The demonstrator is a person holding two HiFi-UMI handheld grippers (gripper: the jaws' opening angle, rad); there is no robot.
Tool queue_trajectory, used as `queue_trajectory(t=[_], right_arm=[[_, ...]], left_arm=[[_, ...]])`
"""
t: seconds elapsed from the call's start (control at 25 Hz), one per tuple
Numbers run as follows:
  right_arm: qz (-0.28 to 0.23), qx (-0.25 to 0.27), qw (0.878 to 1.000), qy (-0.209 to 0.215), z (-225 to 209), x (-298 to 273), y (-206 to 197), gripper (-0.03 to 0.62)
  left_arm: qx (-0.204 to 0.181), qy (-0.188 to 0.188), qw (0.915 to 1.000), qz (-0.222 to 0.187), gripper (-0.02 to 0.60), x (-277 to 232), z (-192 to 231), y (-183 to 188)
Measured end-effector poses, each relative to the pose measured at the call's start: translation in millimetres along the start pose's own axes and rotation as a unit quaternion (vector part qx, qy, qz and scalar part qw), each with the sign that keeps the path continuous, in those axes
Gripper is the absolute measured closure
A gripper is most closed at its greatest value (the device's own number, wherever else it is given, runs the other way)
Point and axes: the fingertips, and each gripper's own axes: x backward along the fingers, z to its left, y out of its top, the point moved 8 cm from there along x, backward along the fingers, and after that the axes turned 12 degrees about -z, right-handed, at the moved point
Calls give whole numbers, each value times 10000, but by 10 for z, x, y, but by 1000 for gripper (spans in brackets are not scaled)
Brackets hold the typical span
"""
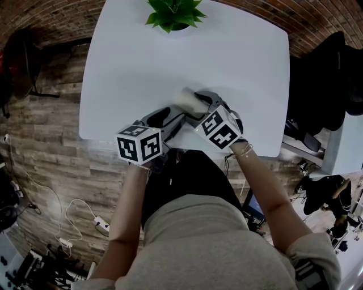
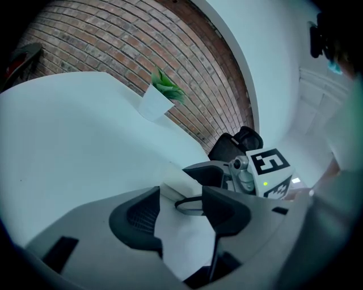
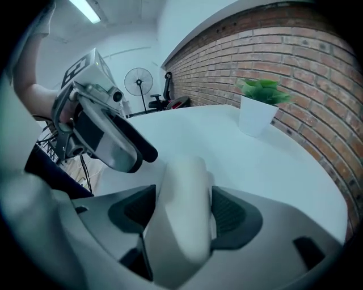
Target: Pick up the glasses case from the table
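Observation:
The glasses case is pale cream with rounded ends and lies on the white table near its front edge. My right gripper points steeply down over it with its jaws wide. In the right gripper view the case fills the gap between the two dark pads, and no squeeze shows. My left gripper sits just left of it, open, with only bare table between its jaws. From the left gripper view the case shows beyond them, beside the right gripper.
A potted green plant in a white pot stands at the table's far edge. A black chair stands to the right of the table. Cables and a power strip lie on the wooden floor to the left. A brick wall runs behind.

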Motion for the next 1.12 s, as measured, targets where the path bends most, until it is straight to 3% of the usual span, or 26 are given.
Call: queue_trajectory(t=[0.48, 0.88, 1.12], right_arm=[[-162, 10, 9998, -80, -2, 32, 21, 299], [-881, 181, 9959, 58, 78, 233, 159, 299], [-1162, 543, 9915, 205, 203, 316, 229, 301]], left_arm=[[-1, -16, 10000, 47, 351, -14, 41, 36], [446, -414, 9981, -43, 351, -138, 19, 83], [692, -885, 9937, 18, 351, -170, -63, 56]])
